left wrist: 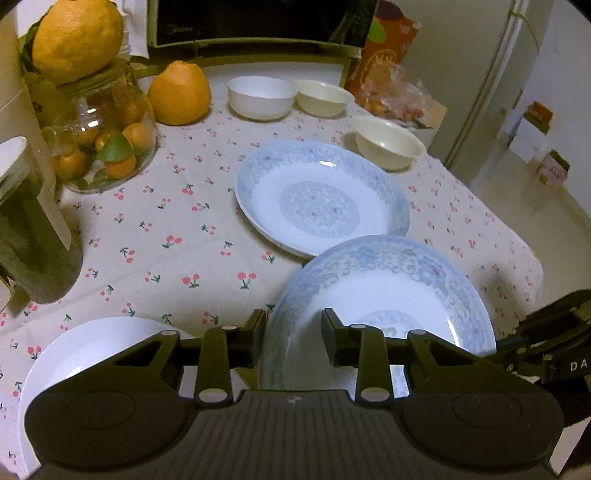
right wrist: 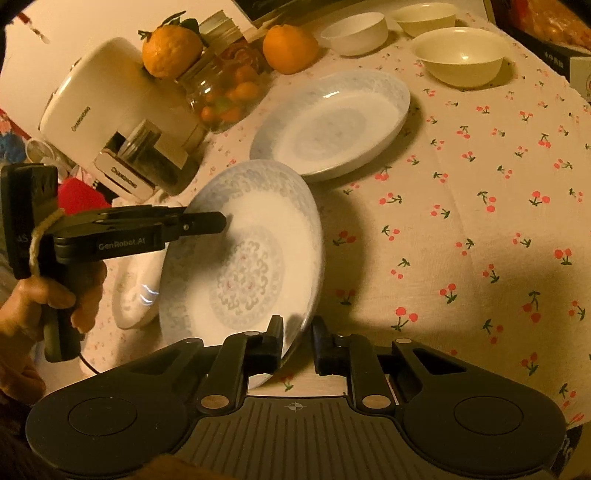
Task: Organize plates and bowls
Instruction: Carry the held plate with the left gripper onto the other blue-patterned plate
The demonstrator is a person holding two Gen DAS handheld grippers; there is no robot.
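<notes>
Left wrist: fruit jar [left wrist: 107,147] beside flat plate [left wrist: 321,199].

A cherry-printed pale cloth [left wrist: 177,229] covers the surface under warm indoor light. Behind it stands a black microwave [left wrist: 258,22]; to the right, a pale wall [left wrist: 461,55] and cream floor [left wrist: 535,229].

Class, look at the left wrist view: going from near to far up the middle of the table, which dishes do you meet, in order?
Tilted blue-patterned plate held in the left gripper → flat blue-patterned plate on the cherry-print tablecloth → white bowl at the far edge.
</notes>
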